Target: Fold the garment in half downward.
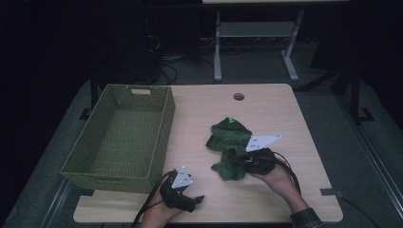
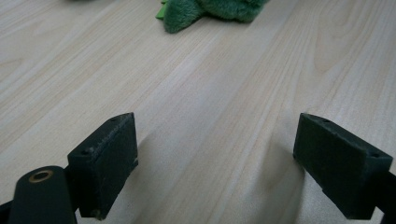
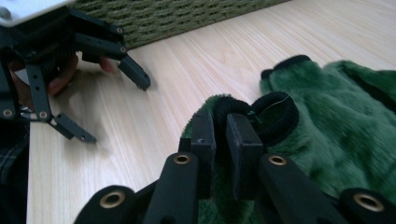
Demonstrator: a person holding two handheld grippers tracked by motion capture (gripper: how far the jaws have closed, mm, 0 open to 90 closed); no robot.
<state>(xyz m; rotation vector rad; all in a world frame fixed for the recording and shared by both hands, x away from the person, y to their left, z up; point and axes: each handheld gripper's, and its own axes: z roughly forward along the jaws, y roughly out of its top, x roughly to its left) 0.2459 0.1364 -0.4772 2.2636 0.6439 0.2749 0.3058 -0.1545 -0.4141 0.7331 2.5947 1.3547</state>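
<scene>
green plush is what it's all about here: a fuzzy dark green soft toy with black trim (image 1: 228, 142) lies on the pale wood-grain table (image 1: 285, 114), right of centre, well apart from the woven olive-green rectangular basket (image 1: 119, 135) that sits on the table's left side. the right gripper (image 1: 234, 159) is at the near end of the toy, and in the right gripper view (image 3: 220, 135) its two black jaws stand nearly together with a fold of the green fabric pinched between them, a black-edged loop of the toy curling just beside the tips. the person's right hand (image 1: 273, 173) wraps the gripper body, a grey three-cornered plate (image 1: 261, 141) on top of it. over on the near left, the left gripper (image 1: 194, 201) sits low over the table edge, close to the basket's front corner, with its own pale plate (image 1: 182, 177) facing up. the left gripper view (image 2: 215, 154) shows its jaws spread wide, bare wood between them, nothing gripped, and the green toy (image 2: 210, 10) lying farther off at the top of that picture. from the right gripper view, the left gripper (image 3: 112, 100) shows with its fingers (image 3: 135, 72) splayed apart above the table, the basket's woven wall (image 3: 177, 16) behind it.
</scene>
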